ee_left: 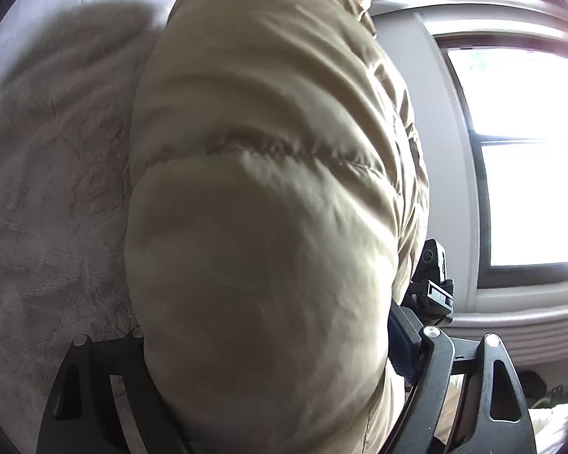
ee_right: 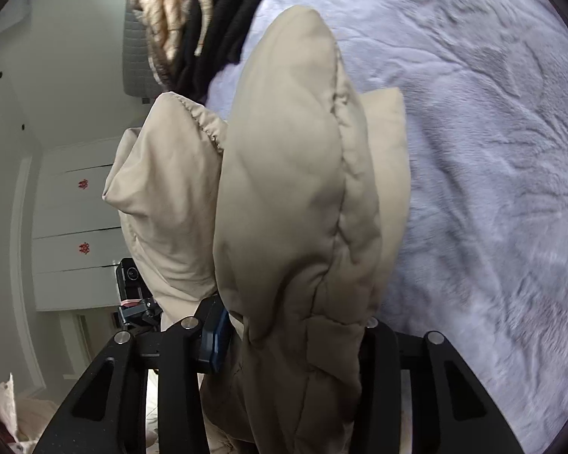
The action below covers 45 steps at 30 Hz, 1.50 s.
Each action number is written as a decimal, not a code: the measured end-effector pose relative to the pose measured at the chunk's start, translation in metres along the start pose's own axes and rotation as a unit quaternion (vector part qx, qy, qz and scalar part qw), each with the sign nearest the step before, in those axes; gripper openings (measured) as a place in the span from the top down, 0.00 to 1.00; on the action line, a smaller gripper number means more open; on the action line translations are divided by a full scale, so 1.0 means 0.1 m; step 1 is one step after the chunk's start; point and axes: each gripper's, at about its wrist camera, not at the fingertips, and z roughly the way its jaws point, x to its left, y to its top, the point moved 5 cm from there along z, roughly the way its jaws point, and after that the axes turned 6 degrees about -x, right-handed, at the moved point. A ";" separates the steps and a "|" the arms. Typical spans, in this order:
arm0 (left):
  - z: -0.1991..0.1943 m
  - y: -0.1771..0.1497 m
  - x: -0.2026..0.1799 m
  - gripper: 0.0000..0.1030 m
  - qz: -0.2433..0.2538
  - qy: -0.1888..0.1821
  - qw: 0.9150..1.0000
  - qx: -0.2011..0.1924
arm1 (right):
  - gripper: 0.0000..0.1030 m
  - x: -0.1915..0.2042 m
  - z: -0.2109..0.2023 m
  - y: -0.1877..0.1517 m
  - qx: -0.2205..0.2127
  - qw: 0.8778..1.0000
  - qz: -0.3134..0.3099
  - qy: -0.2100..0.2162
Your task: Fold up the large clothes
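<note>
The left wrist view alone caught the window (ee_left: 530,159) at 3 o'clock; the right's alone, white drawers (ee_right: 75,223) at 9. The puffy beige jacket (ee_left: 269,204) hung over the bed (ee_right: 492,151), hiding most fingertips. Both the left gripper (ee_left: 269,355) and right gripper (ee_right: 291,336) had fingers clamped on it.

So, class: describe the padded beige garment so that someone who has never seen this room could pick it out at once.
Start at the bed with the pale lilac fleece blanket. Over it, in front of both cameras, is the beige puffer jacket, with a quilted seam across its padding. Unlike the black and tan clothes piled further back, it is plain, puffy and between the jaws of both tools.
</note>
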 end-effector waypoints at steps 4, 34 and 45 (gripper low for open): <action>-0.35 0.07 -0.07 0.17 0.007 -0.009 1.000 -0.021 | 0.56 0.32 0.08 -0.07 -0.008 1.000 -0.019 0.015; -2.27 0.65 1.53 0.03 0.011 0.183 0.978 -0.101 | 0.43 1.03 1.73 -1.05 -0.021 0.992 -0.059 -0.106; -2.63 0.46 1.12 0.03 0.077 0.304 0.932 -0.179 | 0.43 1.86 1.60 -0.94 -0.064 0.979 -0.163 -0.103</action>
